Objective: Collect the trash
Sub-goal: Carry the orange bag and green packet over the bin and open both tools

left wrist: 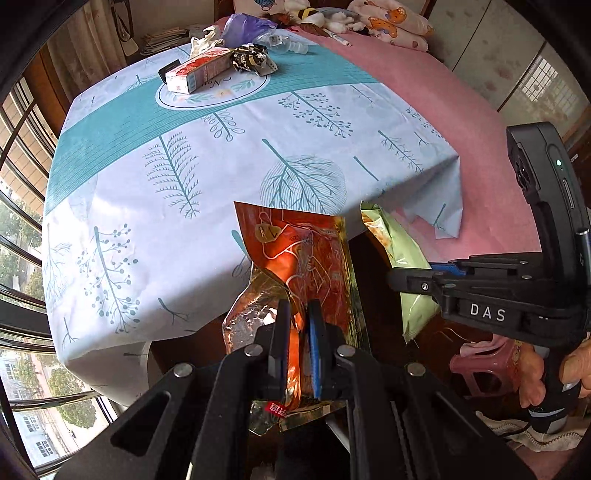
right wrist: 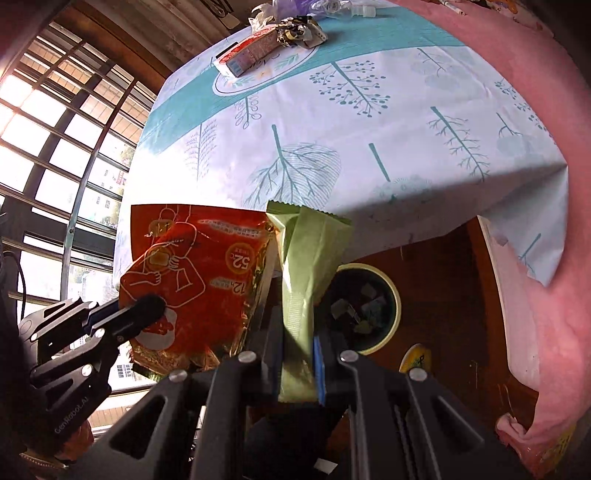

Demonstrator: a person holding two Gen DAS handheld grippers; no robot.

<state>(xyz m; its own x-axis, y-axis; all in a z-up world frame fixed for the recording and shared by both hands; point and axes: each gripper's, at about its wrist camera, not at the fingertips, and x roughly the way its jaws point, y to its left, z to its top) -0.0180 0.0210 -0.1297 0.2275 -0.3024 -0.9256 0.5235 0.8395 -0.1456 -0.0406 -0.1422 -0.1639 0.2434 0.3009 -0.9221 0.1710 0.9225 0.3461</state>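
Two wrappers: one orange wrapper [left wrist: 303,254]; one green wrapper [right wrist: 306,258]

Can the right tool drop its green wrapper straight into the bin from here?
Probably yes: the right tool, shut on the green wrapper, hangs beside the open bin, nothing visibly between them.

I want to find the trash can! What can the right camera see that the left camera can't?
Only the right wrist view shows the trash can on the floor, dark inside with scraps in it, below the table edge.

Only the left wrist view shows the pink stool and the stuffed toys at the far end.

Both show the orange wrapper pinched by the left hand-held gripper, the green wrapper pinched by the right hand-held gripper, the leaf-print tablecloth, and the carton among leftover trash.
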